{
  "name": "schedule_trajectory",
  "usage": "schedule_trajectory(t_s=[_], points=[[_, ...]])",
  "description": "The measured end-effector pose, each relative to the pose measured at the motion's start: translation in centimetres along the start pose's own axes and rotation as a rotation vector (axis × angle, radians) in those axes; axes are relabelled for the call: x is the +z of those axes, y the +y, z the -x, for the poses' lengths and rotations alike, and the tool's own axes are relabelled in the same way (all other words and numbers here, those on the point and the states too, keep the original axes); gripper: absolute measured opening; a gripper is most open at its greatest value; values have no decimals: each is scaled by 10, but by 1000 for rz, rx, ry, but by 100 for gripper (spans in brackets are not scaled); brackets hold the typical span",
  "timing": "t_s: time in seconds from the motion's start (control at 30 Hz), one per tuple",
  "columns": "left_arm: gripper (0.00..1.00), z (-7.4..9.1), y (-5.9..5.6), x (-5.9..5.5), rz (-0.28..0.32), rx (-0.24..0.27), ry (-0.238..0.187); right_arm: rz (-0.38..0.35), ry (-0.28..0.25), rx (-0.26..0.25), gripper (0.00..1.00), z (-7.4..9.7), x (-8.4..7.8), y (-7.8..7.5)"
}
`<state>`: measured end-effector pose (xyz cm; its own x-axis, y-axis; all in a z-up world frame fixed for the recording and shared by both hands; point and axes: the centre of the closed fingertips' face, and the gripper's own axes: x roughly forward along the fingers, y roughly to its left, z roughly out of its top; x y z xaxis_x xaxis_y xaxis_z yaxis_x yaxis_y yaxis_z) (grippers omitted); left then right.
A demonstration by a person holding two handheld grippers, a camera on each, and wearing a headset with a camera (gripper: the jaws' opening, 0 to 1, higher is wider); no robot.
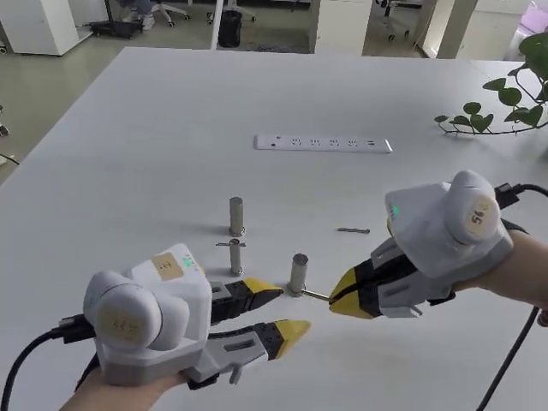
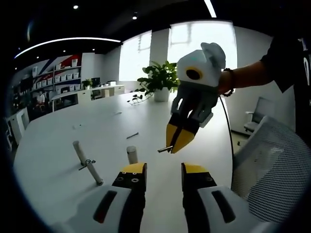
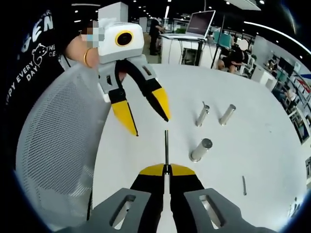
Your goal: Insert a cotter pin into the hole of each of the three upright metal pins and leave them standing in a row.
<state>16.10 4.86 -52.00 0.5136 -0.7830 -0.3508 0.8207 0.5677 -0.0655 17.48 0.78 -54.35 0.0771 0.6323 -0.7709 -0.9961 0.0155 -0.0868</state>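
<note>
One cotter pin (image 1: 314, 295) is clamped in the right hand-held gripper (image 1: 336, 305), tip just beside the nearest metal pin (image 1: 298, 274) by the bench (image 1: 171, 128) near edge, left hand-held gripper (image 1: 287, 311) gaping alongside; the middle pin (image 1: 235, 255) looks already fitted, the far pin (image 1: 236, 216) bare, a spare cotter pin (image 1: 353, 230) lying rightward.

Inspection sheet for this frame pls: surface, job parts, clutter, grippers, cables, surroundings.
Surface: white table, flat.
Job's things: three upright pins; middle pin carries a fitted cotter pin; near pin and far pin, none seen; spare cotter pin lies loose.
Clutter: power strip.
Grippers: left gripper open beside near pin; right gripper shut on held cotter pin, pointing at near pin.
Cables: black cable off each gripper.
Surroundings: plant, bin.
</note>
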Motion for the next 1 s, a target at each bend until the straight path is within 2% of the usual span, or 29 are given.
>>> schedule_trajectory(t_s=[0.13, 0.27, 0.63, 1.0], points=[[27, -2, 11, -2, 15, 60, 5, -5, 43, -24, 0, 1, -9, -11], [27, -5, 16, -2, 29, 77, 4, -2, 78, -41, 0, 1, -16, -18], [27, -22, 39, -16, 39, 180, 79, 11, 119, -61, 0, -1, -24, -39], [25, -44, 48, -20, 65, 214, 91, 37, 154, -54, 0, -6, -32, -51]])
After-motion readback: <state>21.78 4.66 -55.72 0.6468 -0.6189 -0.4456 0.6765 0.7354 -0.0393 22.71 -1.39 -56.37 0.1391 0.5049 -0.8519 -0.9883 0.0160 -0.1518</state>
